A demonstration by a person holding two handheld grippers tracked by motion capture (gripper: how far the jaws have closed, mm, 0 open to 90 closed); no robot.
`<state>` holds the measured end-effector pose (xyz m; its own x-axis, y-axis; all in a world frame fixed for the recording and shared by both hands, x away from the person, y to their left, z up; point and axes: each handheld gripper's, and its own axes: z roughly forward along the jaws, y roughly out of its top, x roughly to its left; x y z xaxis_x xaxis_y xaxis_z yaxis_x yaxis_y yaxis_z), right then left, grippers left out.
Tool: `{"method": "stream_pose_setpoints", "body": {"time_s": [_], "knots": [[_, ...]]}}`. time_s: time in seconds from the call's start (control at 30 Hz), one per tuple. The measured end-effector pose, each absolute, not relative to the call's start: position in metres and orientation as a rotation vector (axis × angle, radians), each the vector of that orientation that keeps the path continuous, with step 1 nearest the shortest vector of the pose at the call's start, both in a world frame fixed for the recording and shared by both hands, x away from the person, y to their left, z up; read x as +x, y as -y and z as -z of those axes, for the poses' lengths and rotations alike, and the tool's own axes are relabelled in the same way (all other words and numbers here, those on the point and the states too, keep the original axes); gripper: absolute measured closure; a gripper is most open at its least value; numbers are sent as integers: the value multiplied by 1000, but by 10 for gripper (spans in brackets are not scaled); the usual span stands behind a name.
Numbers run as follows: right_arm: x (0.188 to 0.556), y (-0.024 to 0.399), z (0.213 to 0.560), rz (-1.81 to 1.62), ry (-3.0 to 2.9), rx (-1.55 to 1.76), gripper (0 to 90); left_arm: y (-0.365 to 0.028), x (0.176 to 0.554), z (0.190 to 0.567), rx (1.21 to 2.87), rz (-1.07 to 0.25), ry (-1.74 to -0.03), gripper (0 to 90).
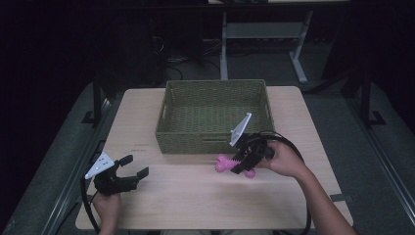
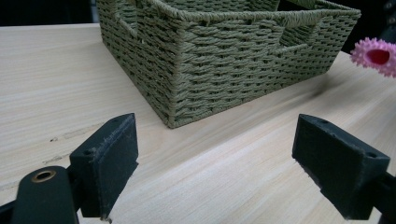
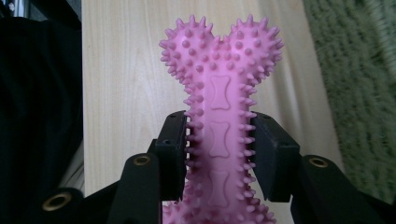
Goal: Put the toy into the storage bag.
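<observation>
Right gripper [image 3: 219,154]: we see its black jaws clamped on the shaft of a pink spiky rubber bone-shaped toy [image 3: 219,93].
Toy: its knobbed end juts beyond our right jaws, over the pale wooden table [image 1: 195,196], just beside the near wall of the olive-green woven rectangular basket [image 1: 215,115].
Left gripper [image 1: 133,172]: we hold it with jaws spread wide and nothing between them, low over the table, the basket's corner ahead.
</observation>
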<state>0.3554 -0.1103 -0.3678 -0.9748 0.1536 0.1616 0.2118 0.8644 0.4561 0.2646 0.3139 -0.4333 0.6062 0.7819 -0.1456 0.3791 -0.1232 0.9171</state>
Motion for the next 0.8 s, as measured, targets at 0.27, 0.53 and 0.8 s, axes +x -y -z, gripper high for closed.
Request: {"method": "stream_pose_setpoints", "body": {"time_s": [0.27, 0.53, 0.8], "knots": [[368, 108, 355, 738, 2917, -272, 578, -314, 265, 433, 1728, -456, -960, 138], [379, 106, 345, 745, 2924, -263, 578, -315, 265, 433, 1726, -452, -961, 139], [393, 105, 336, 758, 2912, -269, 578, -314, 266, 434, 1727, -451, -966, 139]]}}
